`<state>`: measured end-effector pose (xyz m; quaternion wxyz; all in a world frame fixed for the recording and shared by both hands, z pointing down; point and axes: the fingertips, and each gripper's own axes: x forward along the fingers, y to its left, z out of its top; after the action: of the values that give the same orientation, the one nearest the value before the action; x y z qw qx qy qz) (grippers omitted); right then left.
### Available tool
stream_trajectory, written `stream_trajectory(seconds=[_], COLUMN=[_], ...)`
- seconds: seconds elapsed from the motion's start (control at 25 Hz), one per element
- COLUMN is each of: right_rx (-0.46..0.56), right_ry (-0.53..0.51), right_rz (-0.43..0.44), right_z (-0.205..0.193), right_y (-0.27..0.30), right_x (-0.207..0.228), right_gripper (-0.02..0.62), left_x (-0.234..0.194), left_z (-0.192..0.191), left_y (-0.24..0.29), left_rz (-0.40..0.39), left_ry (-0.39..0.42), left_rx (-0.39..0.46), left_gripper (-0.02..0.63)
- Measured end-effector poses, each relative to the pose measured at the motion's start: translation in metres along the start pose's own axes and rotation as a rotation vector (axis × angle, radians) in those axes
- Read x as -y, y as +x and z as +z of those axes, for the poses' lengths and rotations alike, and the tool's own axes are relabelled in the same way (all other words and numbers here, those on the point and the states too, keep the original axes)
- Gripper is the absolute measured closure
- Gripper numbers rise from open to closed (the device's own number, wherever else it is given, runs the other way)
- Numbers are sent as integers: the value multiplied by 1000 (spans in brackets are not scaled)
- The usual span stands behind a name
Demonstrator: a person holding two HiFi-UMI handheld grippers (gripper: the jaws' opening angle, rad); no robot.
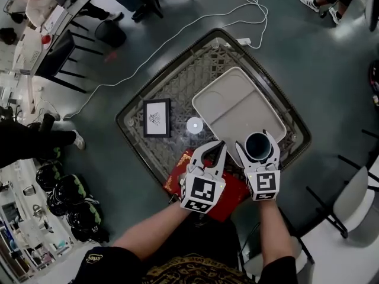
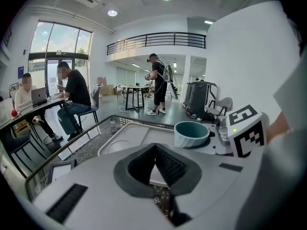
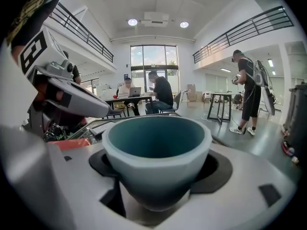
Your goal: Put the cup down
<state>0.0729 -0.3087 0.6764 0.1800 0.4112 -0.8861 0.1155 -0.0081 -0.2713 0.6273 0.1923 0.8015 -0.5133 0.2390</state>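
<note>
Over the near corner of the pale beige plastic tray (image 1: 228, 102), my right tongs (image 1: 256, 142) clamp the upright teal ceramic cup (image 3: 157, 147), so down is the way to go; my left tongs (image 1: 217, 145) hover just beside, pressed together, empty.

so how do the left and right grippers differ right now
The right gripper is closed around a teal cup; the left gripper holds nothing, its jaw tips meeting.
The right gripper hangs over the near corner of the white tray; the left gripper sits beside the tray, above a red box.
Both are white, carry a marker cube and point the same way, side by side.
</note>
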Motion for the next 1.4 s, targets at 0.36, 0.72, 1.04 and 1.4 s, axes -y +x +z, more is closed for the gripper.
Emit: stream_trajectory(seconds=[0.36,0.72,1.04,1.4], right_rx=[-20,-59,-83,-115], right_ry=[12,6,24,46], right_rz=[-9,-29,-13,-9], right_z=[-6,-8,-21,-30], right_y=[-7,-12,-17,-30], right_x=[2,4,0,-1], right_gripper=[218,218,217,189], left_x=[3,11,17,26], left_z=[-6,-7,-4,3], left_y=[4,3,4,2], left_rz=[-13,-38,-54,-78], left_ry=[-6,-4,6,17], left_rx=[-14,-17,-11,4], left_gripper=[603,603,603,603])
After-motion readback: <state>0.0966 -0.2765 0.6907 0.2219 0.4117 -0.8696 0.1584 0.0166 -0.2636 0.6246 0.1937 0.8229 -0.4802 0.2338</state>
